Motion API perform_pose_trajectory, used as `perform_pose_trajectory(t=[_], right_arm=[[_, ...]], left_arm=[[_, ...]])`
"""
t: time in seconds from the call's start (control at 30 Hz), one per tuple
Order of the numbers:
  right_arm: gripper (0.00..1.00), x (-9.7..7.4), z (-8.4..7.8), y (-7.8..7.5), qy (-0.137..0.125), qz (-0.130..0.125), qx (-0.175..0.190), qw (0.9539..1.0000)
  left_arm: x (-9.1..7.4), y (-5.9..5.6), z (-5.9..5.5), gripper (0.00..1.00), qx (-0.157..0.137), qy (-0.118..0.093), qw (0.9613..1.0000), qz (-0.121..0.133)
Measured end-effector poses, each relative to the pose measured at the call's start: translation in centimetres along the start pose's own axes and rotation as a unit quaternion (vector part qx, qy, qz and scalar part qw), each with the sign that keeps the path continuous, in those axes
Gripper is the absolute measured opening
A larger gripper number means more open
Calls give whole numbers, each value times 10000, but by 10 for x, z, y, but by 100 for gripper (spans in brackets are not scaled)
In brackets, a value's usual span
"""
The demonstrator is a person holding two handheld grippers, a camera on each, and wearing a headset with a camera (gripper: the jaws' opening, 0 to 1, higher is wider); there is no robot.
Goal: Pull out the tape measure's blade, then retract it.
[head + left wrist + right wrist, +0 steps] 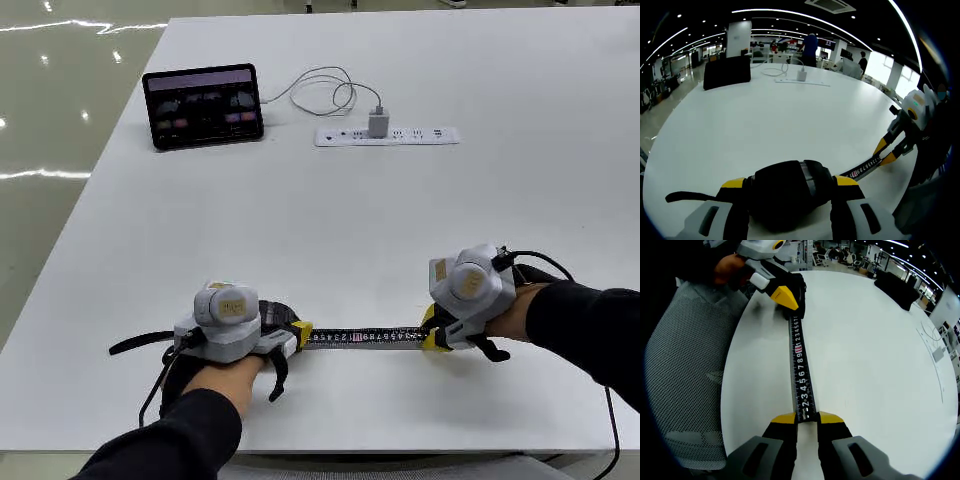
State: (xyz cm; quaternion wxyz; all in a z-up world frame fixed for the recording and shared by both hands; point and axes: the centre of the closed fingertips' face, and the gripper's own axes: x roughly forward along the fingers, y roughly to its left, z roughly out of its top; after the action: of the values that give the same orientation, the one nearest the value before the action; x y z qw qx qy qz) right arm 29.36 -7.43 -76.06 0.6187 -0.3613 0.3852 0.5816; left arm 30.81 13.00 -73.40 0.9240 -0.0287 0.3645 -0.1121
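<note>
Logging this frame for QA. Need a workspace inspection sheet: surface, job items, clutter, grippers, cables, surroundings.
Surface: white rectangular table, no spills seen.
Job's things: black rounded tape measure case; its black numbered blade is drawn out along the table.
Clutter: black tablet and white power strip with a white charger plug, at the far side.
Grippers: left gripper shut on the tape measure case; right gripper shut on the blade's end.
Cables: white charger cable, looped; black lead at the right gripper.
Surroundings: glossy floor, grey mesh chair, open office behind.
</note>
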Motion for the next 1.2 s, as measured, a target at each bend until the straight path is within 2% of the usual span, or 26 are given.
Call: perform_pose_trajectory(t=[1.2], right_arm=[[10,9,16,1,-82,-72,-115,9999]], left_arm=[[0,0,0,62,-51,21,10000,-30]])
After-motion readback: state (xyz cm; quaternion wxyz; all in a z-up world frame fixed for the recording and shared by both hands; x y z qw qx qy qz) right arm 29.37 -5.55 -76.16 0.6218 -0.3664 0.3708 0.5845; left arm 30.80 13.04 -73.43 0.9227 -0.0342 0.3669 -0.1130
